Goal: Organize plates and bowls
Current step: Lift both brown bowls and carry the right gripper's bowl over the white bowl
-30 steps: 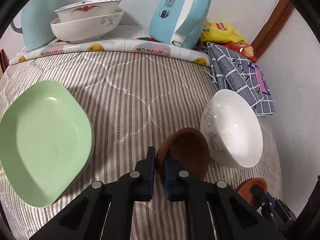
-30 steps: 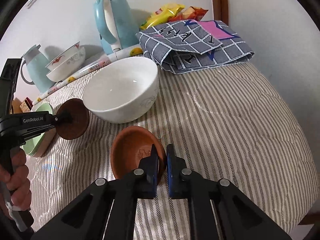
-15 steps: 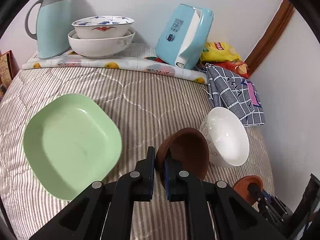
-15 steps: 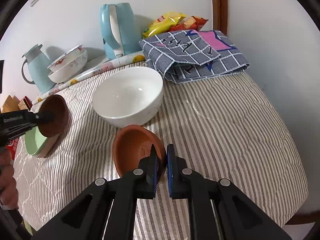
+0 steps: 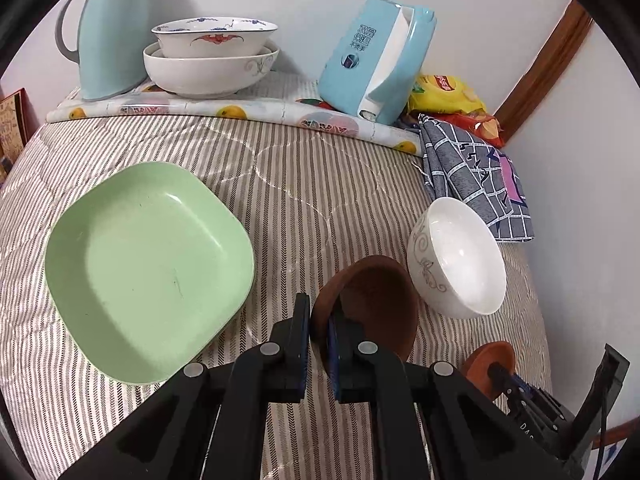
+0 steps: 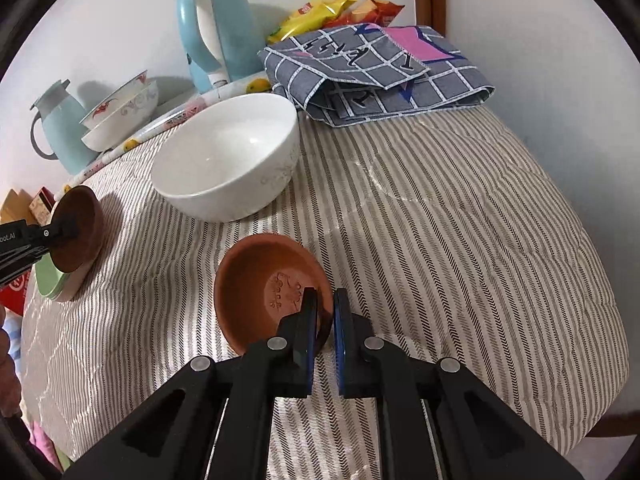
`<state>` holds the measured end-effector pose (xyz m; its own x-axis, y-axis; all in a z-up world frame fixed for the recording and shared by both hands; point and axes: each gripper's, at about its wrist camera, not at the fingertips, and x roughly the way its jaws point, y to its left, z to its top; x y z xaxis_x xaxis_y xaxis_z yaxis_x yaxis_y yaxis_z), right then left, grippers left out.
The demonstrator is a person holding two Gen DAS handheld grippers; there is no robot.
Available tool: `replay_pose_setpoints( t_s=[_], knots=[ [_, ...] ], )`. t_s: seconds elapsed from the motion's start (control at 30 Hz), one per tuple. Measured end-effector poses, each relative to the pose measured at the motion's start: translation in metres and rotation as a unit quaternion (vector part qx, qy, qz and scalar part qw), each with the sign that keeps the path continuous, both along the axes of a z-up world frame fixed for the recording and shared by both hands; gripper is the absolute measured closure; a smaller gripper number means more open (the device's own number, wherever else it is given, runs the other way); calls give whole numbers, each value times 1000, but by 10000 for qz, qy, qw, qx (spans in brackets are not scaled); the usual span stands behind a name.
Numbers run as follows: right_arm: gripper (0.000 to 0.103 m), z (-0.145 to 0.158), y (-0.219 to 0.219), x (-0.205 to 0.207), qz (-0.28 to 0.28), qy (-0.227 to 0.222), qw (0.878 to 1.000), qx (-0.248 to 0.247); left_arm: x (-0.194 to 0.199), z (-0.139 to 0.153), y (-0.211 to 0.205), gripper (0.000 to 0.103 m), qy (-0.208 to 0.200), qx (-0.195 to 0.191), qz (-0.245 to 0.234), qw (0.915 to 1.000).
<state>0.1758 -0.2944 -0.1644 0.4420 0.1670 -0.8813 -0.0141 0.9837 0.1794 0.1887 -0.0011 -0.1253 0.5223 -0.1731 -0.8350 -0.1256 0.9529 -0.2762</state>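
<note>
- My left gripper is clamped on the rim of a dark brown saucer, held up on edge in the air just to the right of the green square plate.
- My right gripper is pinched on the near rim of a terracotta saucer, which is tipped with its far edge at or just off the striped bed cover, right in front of the white bowl.
- What worries me: both grips are thin rim pinches, so either saucer could pivot or slip out if I swing too fast, I'd guess.
- The brown saucer is close to the white bowl's side, so a sloppy turn could clink them together.
- The cover is soft and quilted, so anything set down on a rim might tip.
- Orientation: the brown saucer stands near vertical, hollow side facing right toward the white bowl; it's round, so no real long axis.
- The terracotta one opens upward and to my left, stamped mark showing inside.
</note>
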Motion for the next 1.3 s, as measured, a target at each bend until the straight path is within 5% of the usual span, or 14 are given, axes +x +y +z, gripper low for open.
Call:
replay_pose_setpoints(
  t_s=[0.07, 0.2, 0.37, 0.43, 0.5, 1.3],
  knots=[
    [91, 1, -3, 0, 21, -23, 9999, -141, 1, -1, -1, 95, 9, -3, -11, 10000],
    [70, 7, -14, -3, -90, -180, 9998, -63, 1, -3, -3, 94, 29, 1, -37, 10000],
    [70, -1, -11, 9, -113, -167, 9998, -28, 3, -7, -6, 95, 78, 20, -78, 9999],
    [72, -4, -10, 14, -140, -188, 9997, 53, 3, -8, -6, 95, 89, 26, -65, 9999],
    [94, -6, -7, 18, -106, -186, 9997, 89, 4, -9, -5, 94, 107, 32, -67, 9999],
    [95, 37, -17, -31, -72, -528, 9984, 193, -17, 10, -3, 94, -71, -44, -80, 9999]
  ],
)
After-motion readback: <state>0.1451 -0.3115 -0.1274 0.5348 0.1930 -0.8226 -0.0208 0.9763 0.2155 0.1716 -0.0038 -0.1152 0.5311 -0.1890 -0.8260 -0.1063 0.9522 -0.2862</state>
